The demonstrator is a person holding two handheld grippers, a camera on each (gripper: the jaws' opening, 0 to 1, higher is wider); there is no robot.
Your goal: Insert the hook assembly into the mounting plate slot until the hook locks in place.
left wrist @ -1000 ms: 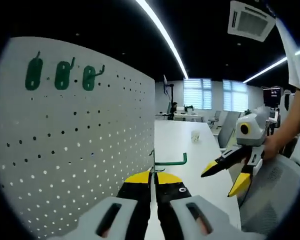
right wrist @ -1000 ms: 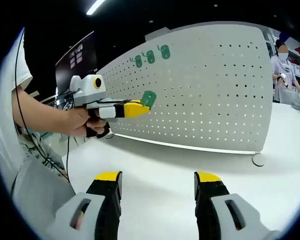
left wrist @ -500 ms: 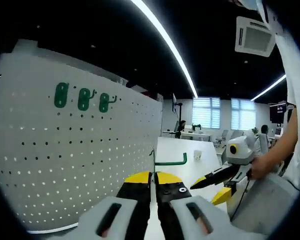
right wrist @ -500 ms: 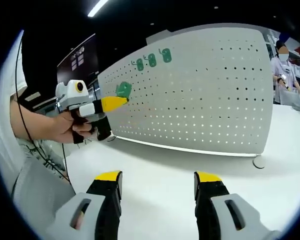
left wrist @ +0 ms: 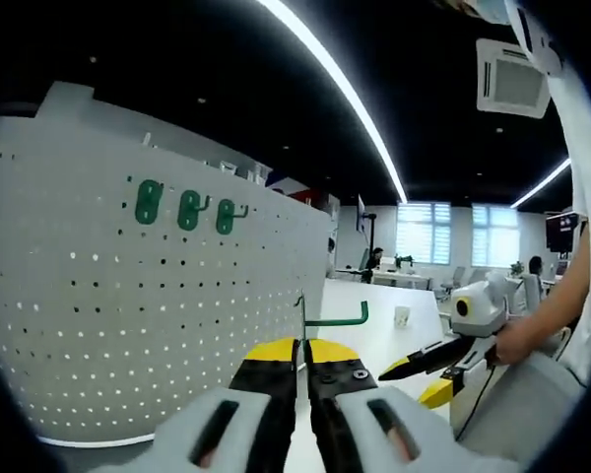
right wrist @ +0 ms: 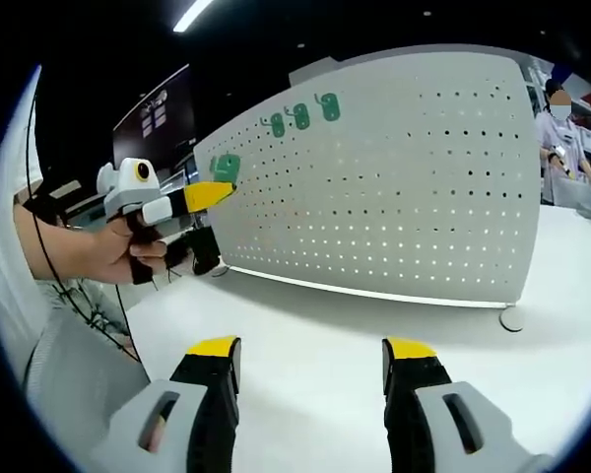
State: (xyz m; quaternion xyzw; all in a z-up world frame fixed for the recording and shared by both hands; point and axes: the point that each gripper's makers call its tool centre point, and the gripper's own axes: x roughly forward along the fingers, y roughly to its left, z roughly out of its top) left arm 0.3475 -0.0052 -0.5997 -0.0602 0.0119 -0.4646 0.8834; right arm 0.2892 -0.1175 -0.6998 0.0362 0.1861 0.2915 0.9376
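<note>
We've got the light, stiff green hook [left wrist: 327,319] pinched in the left claw [left wrist: 301,357] near the pegboard [left wrist: 128,325], right claw [right wrist: 310,357] spread.

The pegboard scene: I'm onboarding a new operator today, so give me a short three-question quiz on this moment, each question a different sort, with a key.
1. True or false: the left gripper is shut on a green hook.
2. How many green hooks already hang on the white pegboard?
3. Multiple choice: the right gripper is
A. shut on a second hook
B. open and holding nothing
C. pressed flat against the pegboard

Key:
1. True; in the left gripper view its jaws are closed on the hook's plate.
2. Three, in a row near the top.
3. B; its jaws stand apart above the white table.
</note>
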